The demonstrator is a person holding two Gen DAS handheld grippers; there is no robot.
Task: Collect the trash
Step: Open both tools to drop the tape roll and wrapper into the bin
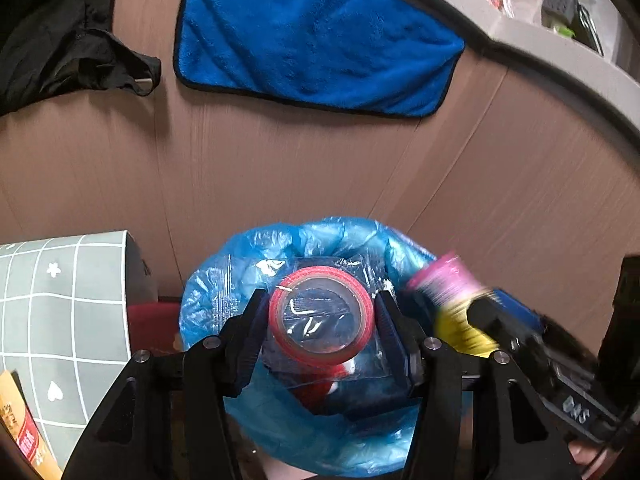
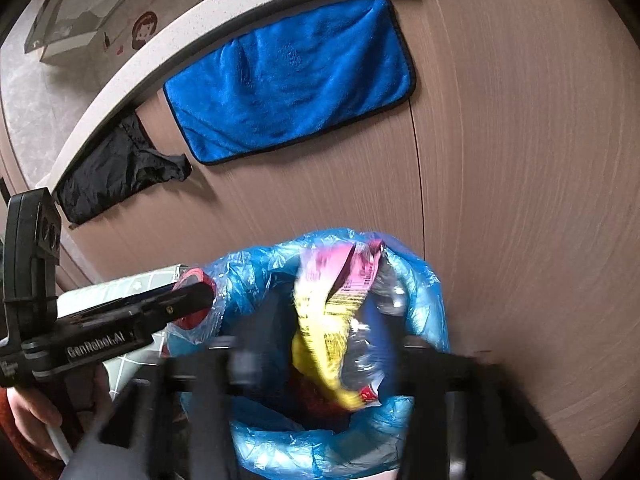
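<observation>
Blue-lined trash bin beneath both tools, placed to catch drops: left gripper pinches a red tape roll in clear film above the opening, while right gripper, blurred, appears to clamp a pink-yellow snack wrapper over the liner.

Both wrist cameras look steeply down from close above a blue-lined bin standing against a brown cabinet front. The left view looks from the bin's left, the right view from its right. Both share the bin, a hanging blue towel and the cabinet.
</observation>
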